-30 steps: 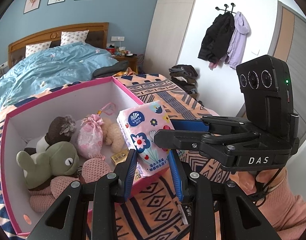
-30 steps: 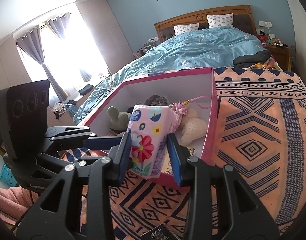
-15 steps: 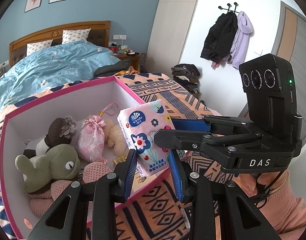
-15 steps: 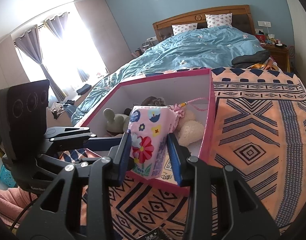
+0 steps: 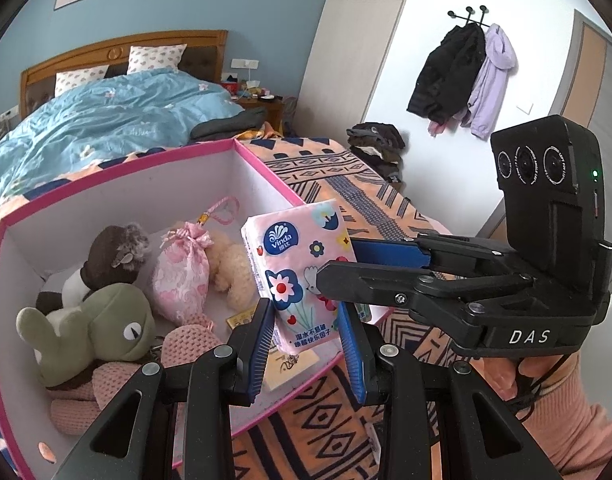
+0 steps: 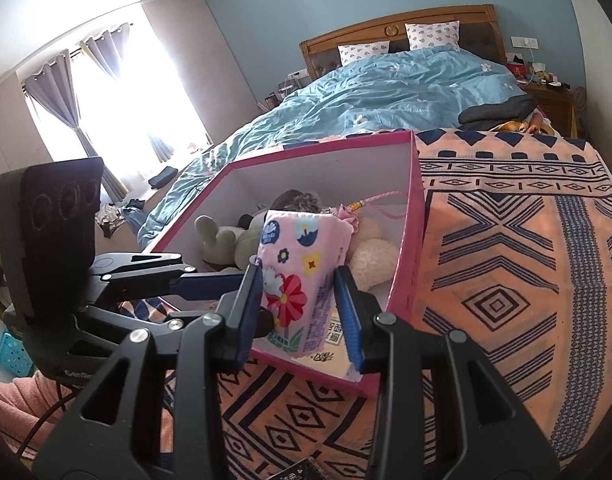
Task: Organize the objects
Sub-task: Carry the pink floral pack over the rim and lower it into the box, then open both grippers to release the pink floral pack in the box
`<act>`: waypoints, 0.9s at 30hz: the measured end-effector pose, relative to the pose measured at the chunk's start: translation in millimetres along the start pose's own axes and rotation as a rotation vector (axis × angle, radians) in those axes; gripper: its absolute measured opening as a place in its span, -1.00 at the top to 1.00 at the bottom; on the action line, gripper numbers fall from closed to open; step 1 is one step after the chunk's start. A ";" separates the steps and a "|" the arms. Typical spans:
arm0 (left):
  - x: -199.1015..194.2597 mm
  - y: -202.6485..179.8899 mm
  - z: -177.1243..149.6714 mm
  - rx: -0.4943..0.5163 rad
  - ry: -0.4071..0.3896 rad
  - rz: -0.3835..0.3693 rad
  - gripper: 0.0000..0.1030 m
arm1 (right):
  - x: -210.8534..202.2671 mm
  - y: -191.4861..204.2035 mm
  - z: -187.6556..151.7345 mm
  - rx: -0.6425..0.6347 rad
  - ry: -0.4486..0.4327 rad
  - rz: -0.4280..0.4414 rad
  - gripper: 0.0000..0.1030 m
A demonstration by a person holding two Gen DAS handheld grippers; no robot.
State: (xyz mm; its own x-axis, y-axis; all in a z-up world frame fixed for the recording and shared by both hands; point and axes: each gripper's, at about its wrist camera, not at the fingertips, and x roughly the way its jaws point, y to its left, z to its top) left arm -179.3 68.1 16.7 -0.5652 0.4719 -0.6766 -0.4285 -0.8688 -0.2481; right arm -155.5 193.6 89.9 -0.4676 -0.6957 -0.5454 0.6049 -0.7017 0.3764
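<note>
A pink flowered tissue pack (image 5: 298, 264) (image 6: 294, 264) hangs upright over the near corner of a pink-rimmed white box (image 5: 146, 204) (image 6: 326, 184). My left gripper (image 5: 306, 332) is shut on its lower part, one blue pad on each side. The right gripper (image 6: 300, 312) grips the same pack crosswise, and its fingers reach in from the right (image 5: 338, 264) in the left wrist view. Seen from the right wrist, the left gripper (image 6: 258, 300) comes in from the left. In the box lie a green frog plush (image 5: 94, 328), a pink pouch (image 5: 182, 276), a brown plush (image 5: 114, 252) and a cream plush (image 6: 370, 264).
The box stands on an orange and navy patterned blanket (image 6: 506, 280). A bed with a blue duvet (image 6: 386, 92) lies behind it. Coats (image 5: 466, 76) hang on the far wall above a pile of clothes (image 5: 374, 140). A hand in a pink sleeve (image 5: 546, 400) holds the right gripper.
Both grippers keep their hold on the tissue pack. The box sits slightly lower in both views; nothing else has shifted.
</note>
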 end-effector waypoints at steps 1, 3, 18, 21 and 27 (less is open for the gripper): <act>0.8 0.5 0.1 -0.002 0.002 0.000 0.38 | 0.6 -0.4 0.1 -0.001 0.001 -0.001 0.22; 2.5 2.2 0.6 -0.007 0.005 -0.001 0.38 | 1.7 -1.4 0.2 0.001 0.003 0.000 0.22; 16.2 6.8 -1.4 -0.030 0.039 -0.010 0.38 | 9.1 -6.0 -2.3 0.007 0.033 -0.022 0.22; 19.3 8.1 -2.5 -0.038 0.049 -0.015 0.38 | 10.3 -6.5 -3.2 0.006 0.039 -0.029 0.22; 24.1 9.7 -3.1 -0.053 0.066 -0.024 0.38 | 12.1 -5.9 -3.5 0.010 0.046 -0.043 0.22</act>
State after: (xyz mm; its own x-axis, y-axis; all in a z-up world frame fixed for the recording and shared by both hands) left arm -194.9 70.5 -4.1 -0.5069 0.4831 -0.7139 -0.4025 -0.8650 -0.2995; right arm -162.5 189.9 78.5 -0.4629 -0.6573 -0.5947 0.5783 -0.7324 0.3593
